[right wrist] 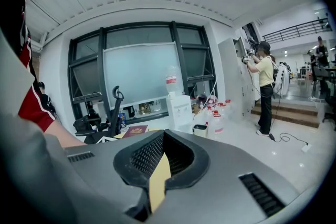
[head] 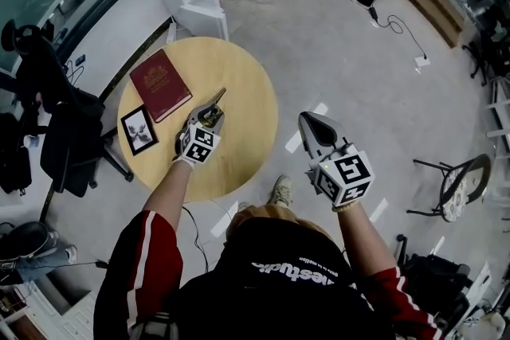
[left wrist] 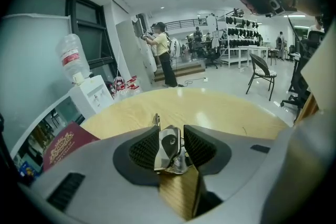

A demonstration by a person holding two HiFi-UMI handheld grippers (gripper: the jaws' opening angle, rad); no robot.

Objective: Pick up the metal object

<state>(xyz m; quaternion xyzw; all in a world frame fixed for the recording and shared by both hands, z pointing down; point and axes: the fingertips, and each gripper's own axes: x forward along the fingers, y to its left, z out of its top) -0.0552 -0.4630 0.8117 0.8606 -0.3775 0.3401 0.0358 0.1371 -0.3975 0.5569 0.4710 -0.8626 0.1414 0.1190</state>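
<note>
Well inside table [head: 249, 80] rim, left gripper [left wrist: 171, 131] opens around metal object [left wrist: 167, 145].

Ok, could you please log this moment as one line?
left gripper: opening, metal object between fingers | right gripper: shut, empty

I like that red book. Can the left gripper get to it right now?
Probably yes: the red book lies flat on the table just beside the left gripper, nothing between them. But the metal object sits between its opening jaws.
</note>
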